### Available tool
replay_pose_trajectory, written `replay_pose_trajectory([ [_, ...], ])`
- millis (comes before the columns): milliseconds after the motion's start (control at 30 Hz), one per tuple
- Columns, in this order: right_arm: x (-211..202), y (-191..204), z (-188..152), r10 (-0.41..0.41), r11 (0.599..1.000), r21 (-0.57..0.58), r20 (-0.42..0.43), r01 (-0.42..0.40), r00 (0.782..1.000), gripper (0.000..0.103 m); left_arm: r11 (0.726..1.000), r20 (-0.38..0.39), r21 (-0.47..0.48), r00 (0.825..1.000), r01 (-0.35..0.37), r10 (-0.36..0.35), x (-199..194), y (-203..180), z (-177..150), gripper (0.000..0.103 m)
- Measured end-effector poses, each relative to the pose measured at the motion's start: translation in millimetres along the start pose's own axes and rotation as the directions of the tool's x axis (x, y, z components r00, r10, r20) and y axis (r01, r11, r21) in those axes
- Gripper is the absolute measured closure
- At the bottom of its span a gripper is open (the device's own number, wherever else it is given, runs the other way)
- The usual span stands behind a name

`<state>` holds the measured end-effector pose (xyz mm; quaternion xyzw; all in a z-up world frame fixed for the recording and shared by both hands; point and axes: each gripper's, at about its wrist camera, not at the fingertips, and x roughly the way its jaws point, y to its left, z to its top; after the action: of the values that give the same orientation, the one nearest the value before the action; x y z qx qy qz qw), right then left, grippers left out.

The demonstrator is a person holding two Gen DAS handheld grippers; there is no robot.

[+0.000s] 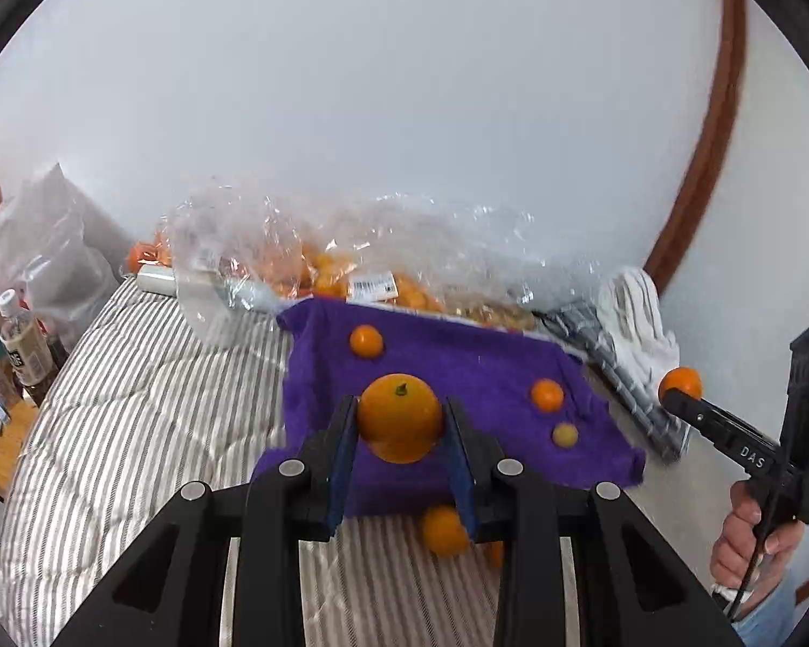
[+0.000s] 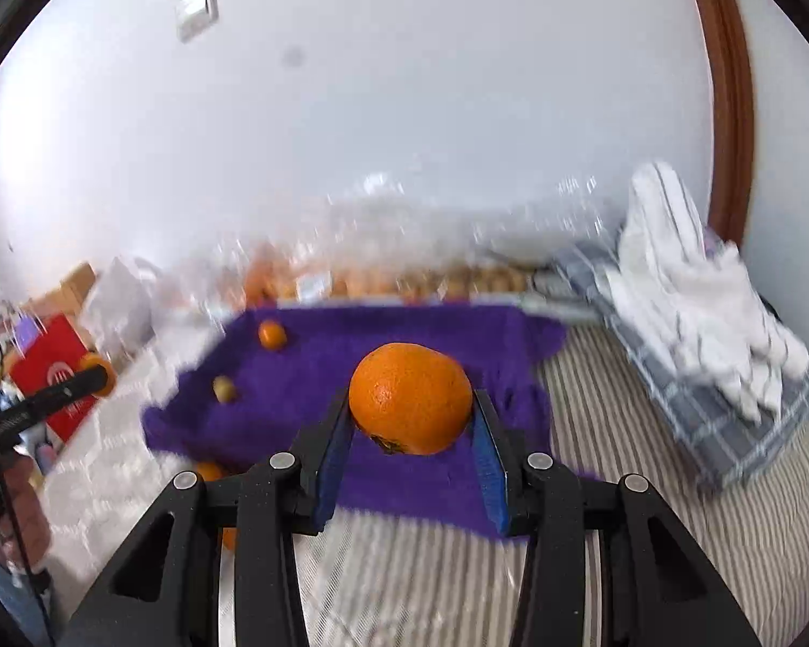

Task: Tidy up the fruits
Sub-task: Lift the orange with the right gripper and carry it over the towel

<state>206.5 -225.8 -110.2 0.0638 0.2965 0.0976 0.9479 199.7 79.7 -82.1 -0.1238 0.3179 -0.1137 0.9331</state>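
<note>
While the left gripper (image 1: 400,420) pinches a stemmed orange (image 1: 399,416) between its blue pads, the right gripper (image 2: 411,410) clamps a larger orange (image 2: 411,398) the same way, both fruits held above the near edge of the purple towel (image 1: 458,372). That towel lies on a striped bedcover (image 1: 135,420). Loose on it sit one small orange (image 1: 366,341) near its far left corner, another (image 1: 547,395) toward its right edge, and a yellowish fruit (image 1: 564,434) just beside that. One more orange (image 1: 443,531) rests on the bedcover off the towel's near edge. Clear plastic bags (image 1: 350,259) of small oranges line the towel's far edge, by the wall.
</note>
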Motion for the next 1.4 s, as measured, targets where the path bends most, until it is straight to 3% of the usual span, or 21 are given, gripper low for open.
replay_pose_trajectory([
  [133, 12.1, 9.1, 27.4, 0.018, 1.000, 0.012, 0.032, -0.018, 0.999, 0.060, 0.999, -0.003, -0.034, 1.000, 0.004, -0.004, 22.9, -2.2, 14.4, 0.073],
  [300, 44.2, 15.9, 35.2, 0.040, 0.999, 0.031, 0.021, -0.041, 0.999, 0.060, 0.997, -0.042, -0.078, 0.999, -0.014, 0.010, 60.2, 6.1, 12.2, 0.073],
  [467, 85.4, 19.3, 11.5, 0.028, 1.000, 0.010, -0.077, -0.028, 0.997, 0.060, 0.997, -0.112, -0.070, 0.993, -0.038, 0.030, 84.1, 18.5, -5.1, 0.073],
  [633, 113.6, 27.6, -2.8, 0.030, 0.999, -0.028, -0.177, -0.036, 0.984, 0.060, 0.998, -0.124, -0.035, 0.991, -0.045, 0.040, 89.9, 15.3, -9.6, 0.073],
  [933, 127.1, 32.9, -17.2, 0.051, 0.997, -0.048, -0.235, -0.064, 0.971, 0.061, 0.996, -0.186, -0.010, 0.979, -0.091, 0.088, 111.0, 15.6, -19.2, 0.073],
  [1400, 138.0, 35.4, -22.2, 0.043, 0.996, -0.059, -0.301, -0.064, 0.953, 0.060, 0.995, -0.179, 0.024, 0.979, -0.096, 0.099, 115.5, 11.0, -23.7, 0.073],
])
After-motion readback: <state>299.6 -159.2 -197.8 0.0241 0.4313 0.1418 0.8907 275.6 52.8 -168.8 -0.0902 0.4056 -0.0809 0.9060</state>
